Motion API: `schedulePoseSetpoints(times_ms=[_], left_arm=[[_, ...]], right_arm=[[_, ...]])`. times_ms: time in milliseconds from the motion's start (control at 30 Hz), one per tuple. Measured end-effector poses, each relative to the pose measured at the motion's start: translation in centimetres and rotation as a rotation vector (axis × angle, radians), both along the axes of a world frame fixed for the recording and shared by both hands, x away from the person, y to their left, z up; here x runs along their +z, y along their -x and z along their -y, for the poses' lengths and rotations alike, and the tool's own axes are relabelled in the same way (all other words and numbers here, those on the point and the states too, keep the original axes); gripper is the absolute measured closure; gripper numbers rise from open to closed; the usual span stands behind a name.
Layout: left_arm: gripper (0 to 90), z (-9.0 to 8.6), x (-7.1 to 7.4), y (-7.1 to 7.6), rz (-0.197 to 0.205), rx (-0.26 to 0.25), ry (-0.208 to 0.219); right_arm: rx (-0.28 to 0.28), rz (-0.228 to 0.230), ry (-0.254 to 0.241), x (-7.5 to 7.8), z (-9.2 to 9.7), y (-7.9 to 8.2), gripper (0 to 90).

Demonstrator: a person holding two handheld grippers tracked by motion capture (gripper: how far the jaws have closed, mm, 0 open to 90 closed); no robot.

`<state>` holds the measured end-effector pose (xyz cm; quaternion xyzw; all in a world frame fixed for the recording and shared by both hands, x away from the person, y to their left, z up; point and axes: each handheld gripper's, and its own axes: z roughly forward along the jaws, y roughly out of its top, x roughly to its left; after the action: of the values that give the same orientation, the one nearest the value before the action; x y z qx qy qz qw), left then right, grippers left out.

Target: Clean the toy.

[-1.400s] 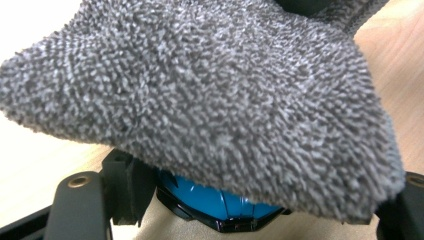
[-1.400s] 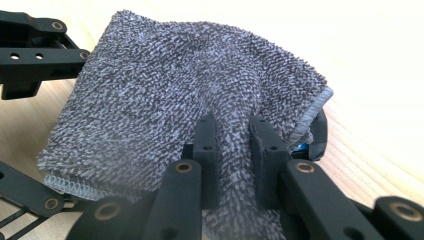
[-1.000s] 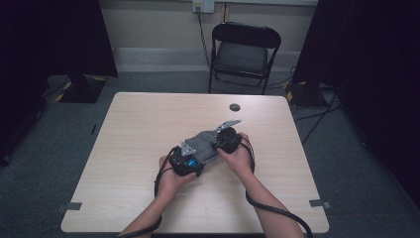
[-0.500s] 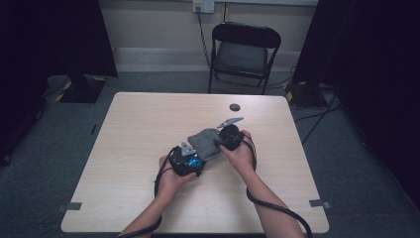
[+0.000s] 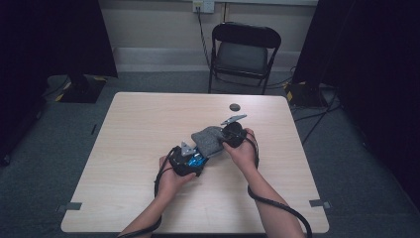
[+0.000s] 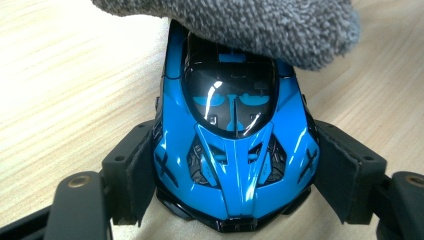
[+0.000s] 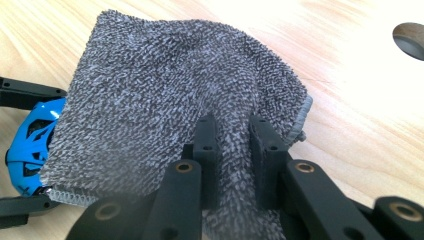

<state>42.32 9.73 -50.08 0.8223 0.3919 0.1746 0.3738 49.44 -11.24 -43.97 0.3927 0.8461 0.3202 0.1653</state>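
Cloth unmoved on car | left claw clamps car | right claw pinches cloth

The table lies bare and open to the left, the far side and the near edge. At the middle, the grey cloth drapes over the blue toy car, blocking its far end. A small dark disc sits well beyond, near the far edge

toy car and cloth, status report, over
Left gripper clamped on blue toy car. Right gripper pinching grey cloth, draped over car's far end. Nothing in the way.
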Motion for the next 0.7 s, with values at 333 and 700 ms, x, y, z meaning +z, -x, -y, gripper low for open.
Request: schedulePoseSetpoints(times_ms=[333,700], left_arm=[[25.6,0.0,0.0,0.0,-0.003,0.002,0.004],[25.6,0.0,0.0,0.0,-0.002,0.002,0.004]], right_arm=[[-0.035,0.001,0.025,0.2,1.0,-0.8,76.4],[-0.057,-0.015,0.022,-0.4,1.7,-1.4,76.4]])
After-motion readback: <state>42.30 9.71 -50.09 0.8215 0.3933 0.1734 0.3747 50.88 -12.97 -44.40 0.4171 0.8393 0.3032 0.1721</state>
